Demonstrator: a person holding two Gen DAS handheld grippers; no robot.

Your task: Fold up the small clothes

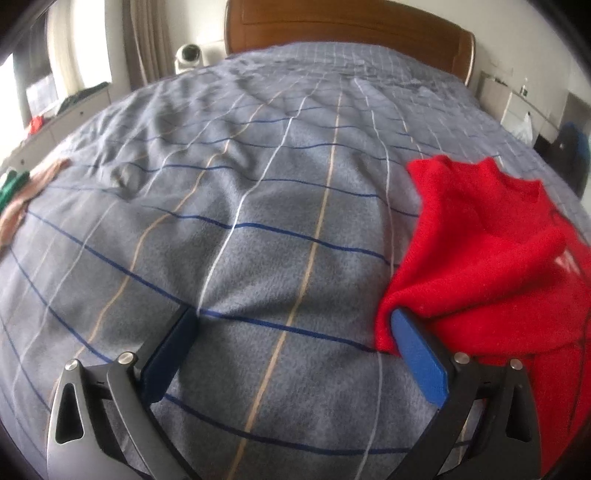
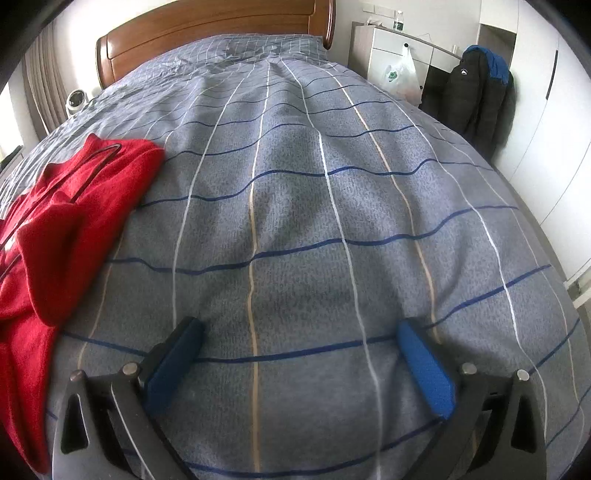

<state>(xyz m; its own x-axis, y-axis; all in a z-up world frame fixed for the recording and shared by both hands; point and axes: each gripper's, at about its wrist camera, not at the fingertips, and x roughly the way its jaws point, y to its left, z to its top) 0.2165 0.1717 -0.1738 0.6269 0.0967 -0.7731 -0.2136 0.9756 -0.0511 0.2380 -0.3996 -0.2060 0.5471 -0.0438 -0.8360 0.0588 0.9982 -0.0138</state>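
Note:
A small red knit sweater (image 1: pixel 491 258) lies crumpled on the grey checked bedspread (image 1: pixel 258 221), at the right of the left wrist view. It also shows at the left of the right wrist view (image 2: pixel 62 229). My left gripper (image 1: pixel 291 317) is open and low over the bed; its right finger (image 1: pixel 417 354) touches the sweater's edge, with nothing between the jaws. My right gripper (image 2: pixel 299 328) is open and empty over bare bedspread (image 2: pixel 314 203), to the right of the sweater.
A wooden headboard (image 1: pixel 351 33) stands at the far end. Other clothes (image 1: pixel 22 192) lie at the bed's left edge. A small white fan (image 1: pixel 188 55) sits beside the bed. A dark jacket (image 2: pixel 480 96), a plastic bag (image 2: pixel 400 75) and white cabinets stand to the right.

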